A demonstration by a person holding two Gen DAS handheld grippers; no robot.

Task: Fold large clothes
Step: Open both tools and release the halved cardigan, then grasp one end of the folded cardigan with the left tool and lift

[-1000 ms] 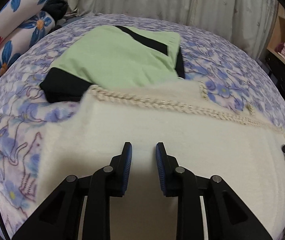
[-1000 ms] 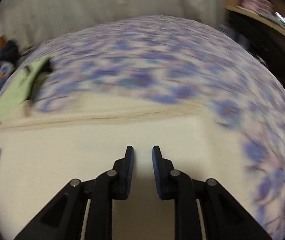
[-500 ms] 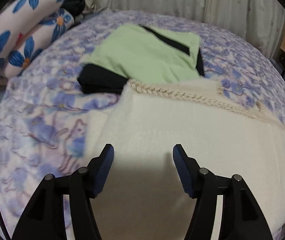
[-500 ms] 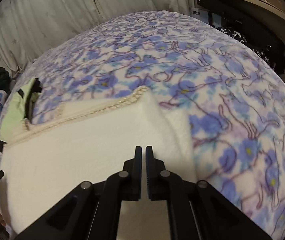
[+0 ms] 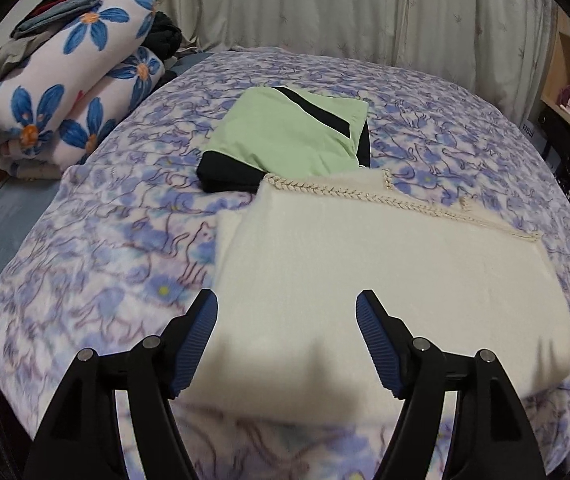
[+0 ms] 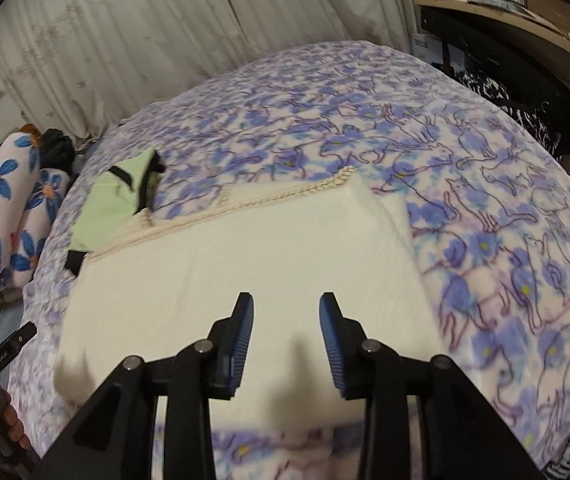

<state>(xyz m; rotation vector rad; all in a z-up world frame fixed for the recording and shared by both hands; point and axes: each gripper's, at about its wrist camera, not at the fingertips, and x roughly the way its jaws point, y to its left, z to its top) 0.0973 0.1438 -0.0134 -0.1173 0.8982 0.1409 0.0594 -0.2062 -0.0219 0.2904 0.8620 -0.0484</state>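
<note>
Bed [image 5: 465, 120] had a purple cat-print fleece cover. Folded cream garment [image 5: 385, 272] w/ braided trim lay flat on the near part, folded green/black top [image 5: 285, 136] just behind it, touching. Rolled blue-flower blankets [image 5: 65, 92] sat at the far-left edge.

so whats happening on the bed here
A person with a hand-held gripper in each hand is folding clothes on a floral bedspread. The cream garment lies folded flat. The left hand-held gripper and the right hand-held gripper are both open above it, gripping nothing. A folded green and black garment lies just beyond.
</note>
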